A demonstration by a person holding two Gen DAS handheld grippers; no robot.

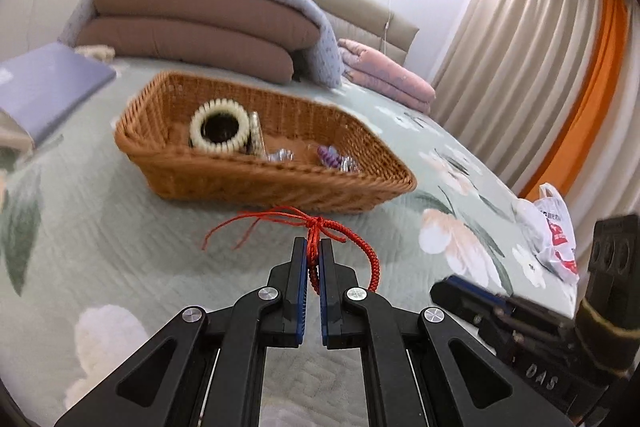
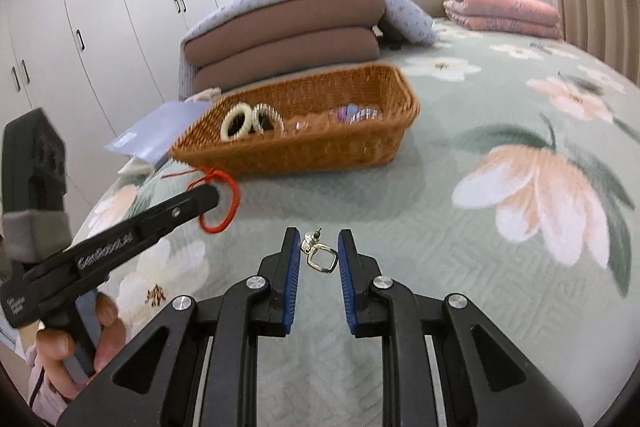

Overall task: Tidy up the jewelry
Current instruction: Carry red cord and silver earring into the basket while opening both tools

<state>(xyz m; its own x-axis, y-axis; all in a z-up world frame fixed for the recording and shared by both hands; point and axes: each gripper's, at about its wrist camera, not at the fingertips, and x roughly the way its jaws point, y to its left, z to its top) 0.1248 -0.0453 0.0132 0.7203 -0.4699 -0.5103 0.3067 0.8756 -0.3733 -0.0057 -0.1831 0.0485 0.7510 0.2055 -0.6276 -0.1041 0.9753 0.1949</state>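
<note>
My left gripper point(image 1: 314, 247) is shut on a red braided cord bracelet point(image 1: 372, 259), held just in front of a wicker basket point(image 1: 280, 179) on the bed. The same gripper point(image 2: 212, 193) and bracelet point(image 2: 228, 203) show at the left of the right wrist view. The basket point(image 2: 320, 151) holds a cream beaded bracelet point(image 1: 218, 125), a silver bangle point(image 2: 268, 119), and small purple and silver pieces point(image 1: 334, 157). My right gripper point(image 2: 319, 239) is open, its fingers either side of a silver earring point(image 2: 318, 255) lying on the quilt.
Folded brown and blue bedding point(image 1: 200, 19) and a pink quilt point(image 1: 384, 75) lie behind the basket. A blue folder point(image 1: 44, 87) sits at the left. A plastic bag point(image 1: 552, 227) lies at the bed's right edge. Wardrobe doors point(image 2: 80, 27) stand left of the bed.
</note>
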